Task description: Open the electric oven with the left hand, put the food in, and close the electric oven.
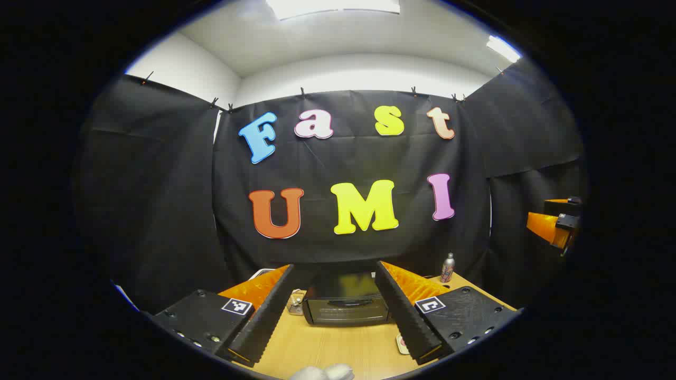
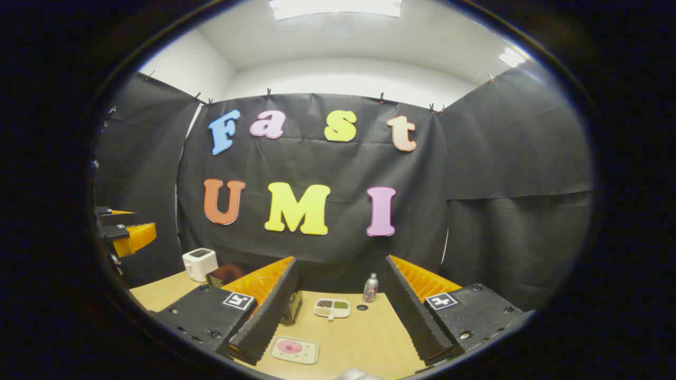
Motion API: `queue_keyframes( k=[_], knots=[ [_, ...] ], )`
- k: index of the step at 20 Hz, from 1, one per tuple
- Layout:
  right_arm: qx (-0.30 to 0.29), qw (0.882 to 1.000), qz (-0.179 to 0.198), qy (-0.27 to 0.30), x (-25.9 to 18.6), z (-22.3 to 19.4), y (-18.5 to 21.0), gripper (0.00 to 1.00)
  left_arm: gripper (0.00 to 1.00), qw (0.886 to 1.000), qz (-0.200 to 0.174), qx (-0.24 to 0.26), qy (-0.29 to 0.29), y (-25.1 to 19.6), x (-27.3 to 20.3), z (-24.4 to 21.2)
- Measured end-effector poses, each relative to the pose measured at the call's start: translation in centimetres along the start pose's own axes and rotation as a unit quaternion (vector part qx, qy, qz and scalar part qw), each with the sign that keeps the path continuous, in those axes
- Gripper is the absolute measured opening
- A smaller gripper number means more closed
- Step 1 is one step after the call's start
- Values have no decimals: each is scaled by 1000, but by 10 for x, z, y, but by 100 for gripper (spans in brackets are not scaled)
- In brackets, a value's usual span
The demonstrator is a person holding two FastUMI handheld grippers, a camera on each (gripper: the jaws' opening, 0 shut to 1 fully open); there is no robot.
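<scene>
Left gripper view: left gripper [image 1: 338,322] jaws released, nothing held. Electric oven [image 1: 347,305] straight ahead between jaws, door shut. Likely heavy, rigid; glass door fragile; take handle bar along door top. Wooden worktop [image 1: 338,348] smooth.

Right gripper view: right gripper [image 2: 338,322] jaws spread, empty. Food plate [image 2: 293,349] just inside left finger; probably light, may slide. Toaster [image 2: 199,263] far left.

one oven [image 1: 346,305], one toaster [image 2: 199,263], one bottle [image 2: 370,288], two trays [image 2: 294,349]
</scene>
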State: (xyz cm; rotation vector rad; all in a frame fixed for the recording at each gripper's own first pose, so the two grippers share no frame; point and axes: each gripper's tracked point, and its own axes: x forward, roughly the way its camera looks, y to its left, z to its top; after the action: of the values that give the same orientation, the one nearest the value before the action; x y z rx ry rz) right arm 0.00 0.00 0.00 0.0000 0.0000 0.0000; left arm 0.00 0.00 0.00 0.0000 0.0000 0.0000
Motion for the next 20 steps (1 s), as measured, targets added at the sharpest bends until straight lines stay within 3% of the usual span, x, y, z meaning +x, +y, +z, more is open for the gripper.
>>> queue_keyframes(
  k=[1, 20],
  knots=[
    [1, 1000, 0, -1, -1, 0, 1, 100, 96, 1000, -3, -1, -2, -1, 2, 1],
    [7, 1000, -6, 9, 17, -7, 0, 100, 96, 1000, -7, 20, -3, -2, 41, -8]
  ],
)
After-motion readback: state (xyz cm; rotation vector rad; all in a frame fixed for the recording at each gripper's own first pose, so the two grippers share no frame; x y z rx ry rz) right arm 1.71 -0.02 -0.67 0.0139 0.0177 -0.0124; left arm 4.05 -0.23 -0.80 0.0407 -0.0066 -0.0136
